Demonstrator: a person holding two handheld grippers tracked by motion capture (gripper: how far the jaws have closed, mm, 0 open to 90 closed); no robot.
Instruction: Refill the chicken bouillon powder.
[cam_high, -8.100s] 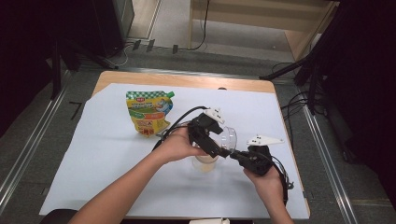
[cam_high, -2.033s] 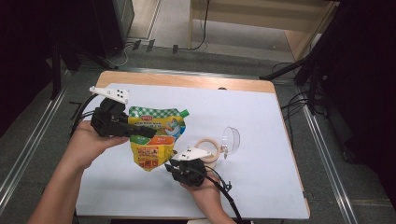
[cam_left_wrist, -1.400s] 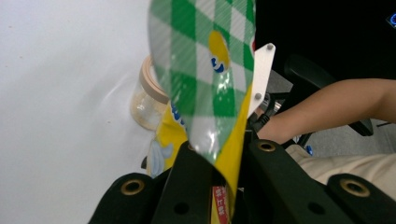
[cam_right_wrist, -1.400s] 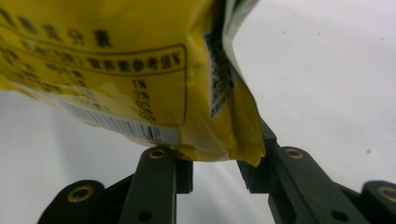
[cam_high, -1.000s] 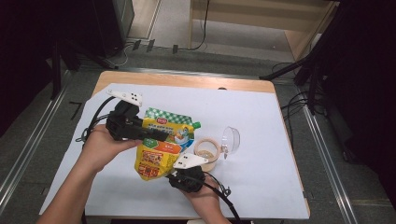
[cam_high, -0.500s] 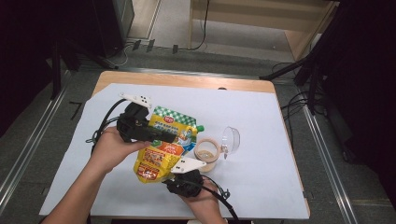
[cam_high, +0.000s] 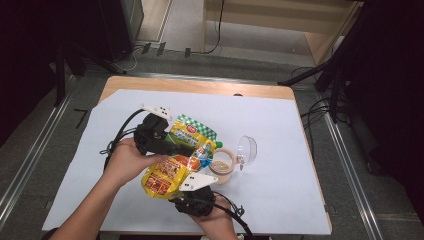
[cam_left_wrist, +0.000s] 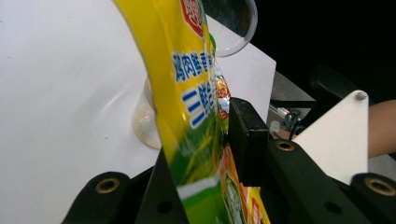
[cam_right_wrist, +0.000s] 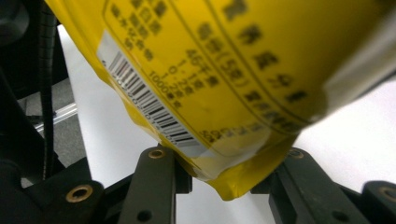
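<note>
A yellow seasoning pouch (cam_high: 175, 167) hangs tilted over the table, its green-capped top end right beside a small clear cup (cam_high: 221, 167) with pale granules in it. My left gripper (cam_high: 192, 149) is shut on the pouch's upper part; its jaws have just been opening a little, with the pouch (cam_left_wrist: 191, 102) still pressed between them. My right gripper (cam_high: 187, 192) is shut on the pouch's bottom seam (cam_right_wrist: 224, 182). In the left gripper view the cup (cam_left_wrist: 142, 126) sits just behind the pouch.
The cup's clear lid (cam_high: 247, 149) lies just right of the cup. A white sheet (cam_high: 280, 130) covers the wooden table (cam_high: 200, 85). Cables trail from both grippers. Beyond the table are dark floor and stands.
Both grippers have carried the pouch to the right, up to the cup, and it now tilts more steeply. Eight seconds ago the pouch lay flat at the far left.
</note>
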